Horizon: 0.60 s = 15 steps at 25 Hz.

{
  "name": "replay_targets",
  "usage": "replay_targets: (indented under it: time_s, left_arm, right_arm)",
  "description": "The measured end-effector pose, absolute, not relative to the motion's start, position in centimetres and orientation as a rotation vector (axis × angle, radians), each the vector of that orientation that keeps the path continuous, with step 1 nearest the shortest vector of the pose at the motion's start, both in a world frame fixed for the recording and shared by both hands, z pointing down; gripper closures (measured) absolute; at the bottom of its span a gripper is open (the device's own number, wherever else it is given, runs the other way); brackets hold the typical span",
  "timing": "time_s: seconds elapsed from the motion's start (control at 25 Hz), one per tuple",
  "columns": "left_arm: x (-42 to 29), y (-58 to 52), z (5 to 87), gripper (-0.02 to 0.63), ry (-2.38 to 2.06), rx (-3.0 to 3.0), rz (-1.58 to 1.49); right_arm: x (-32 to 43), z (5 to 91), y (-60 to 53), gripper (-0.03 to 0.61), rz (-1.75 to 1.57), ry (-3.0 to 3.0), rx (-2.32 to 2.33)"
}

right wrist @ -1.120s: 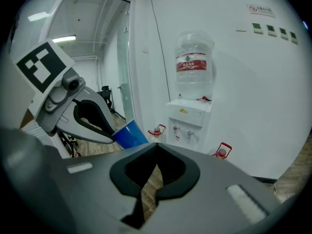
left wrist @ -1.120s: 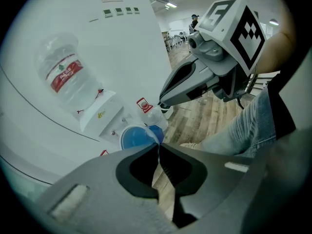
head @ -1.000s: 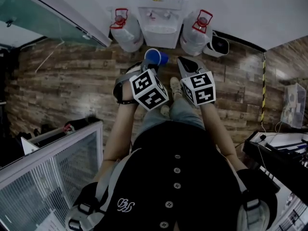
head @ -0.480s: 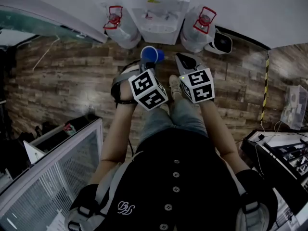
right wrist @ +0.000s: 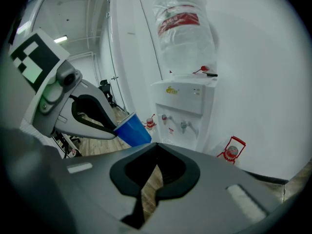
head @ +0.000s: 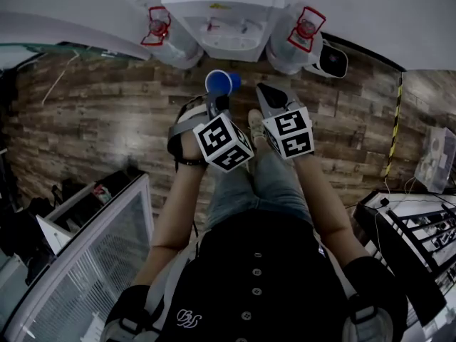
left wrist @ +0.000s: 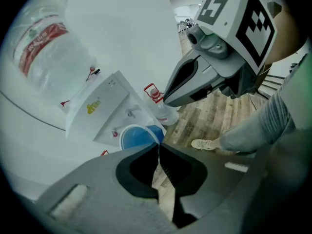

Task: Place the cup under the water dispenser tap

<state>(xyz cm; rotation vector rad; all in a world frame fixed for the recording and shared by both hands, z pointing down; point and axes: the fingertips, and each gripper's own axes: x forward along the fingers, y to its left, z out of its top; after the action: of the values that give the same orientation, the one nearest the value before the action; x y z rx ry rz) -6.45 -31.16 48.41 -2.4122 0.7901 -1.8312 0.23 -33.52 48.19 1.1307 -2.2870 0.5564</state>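
Cup (head: 222, 83): blue, plain, held clear of the wood floor (head: 92, 120), just in front of the water dispenser (head: 219, 9). It does not touch the dispenser and is not under either tap (right wrist: 165, 117). In the right gripper view it sits tilted, left of the taps. Contents: in the left gripper view the interior reads as bare blue wall, and a liquid level cannot be made out.

L gripper (left wrist: 158, 147): jaws pinched narrow on the cup's rim, cup wall between the pads. R gripper (right wrist: 157, 148): jaws together, tips meeting, nothing between them. It hangs beside the cup on the right, apart from it.

Dispenser: white cabinet, two taps over a recessed tray (head: 229, 45).
- Top bottle (right wrist: 185, 28): clear, red label, standing on the cabinet top. Fill level not readable.
- Left floor bottle (head: 169, 40) and right floor bottle (head: 293, 47): one each side of the cabinet, close against it, both w/ red handles. Contents not readable.

Hidden / cut off:
- Dispenser top is cropped by the head view's upper edge.
- Black-and-white object (head: 333, 61) beside the right floor bottle: type unclear.
- The person's torso covers the floor below the grippers; one shoe (head: 254, 123) shows between them.
- Glass-fronted cabinet (head: 85, 262) at lower left and rack (head: 420, 226) at lower right are both cut by the frame edge.
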Motion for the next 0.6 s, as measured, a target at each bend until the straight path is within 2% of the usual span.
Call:
replay_targets:
  time_s: [0.6]
  left_arm:
    - [-3.7, -35.7, 54.8, 0.598, 0.735, -2.380, -1.851]
  right_arm:
    - [2.2, 54.3, -37.1, 0.581, 0.687, -2.255, 1.131]
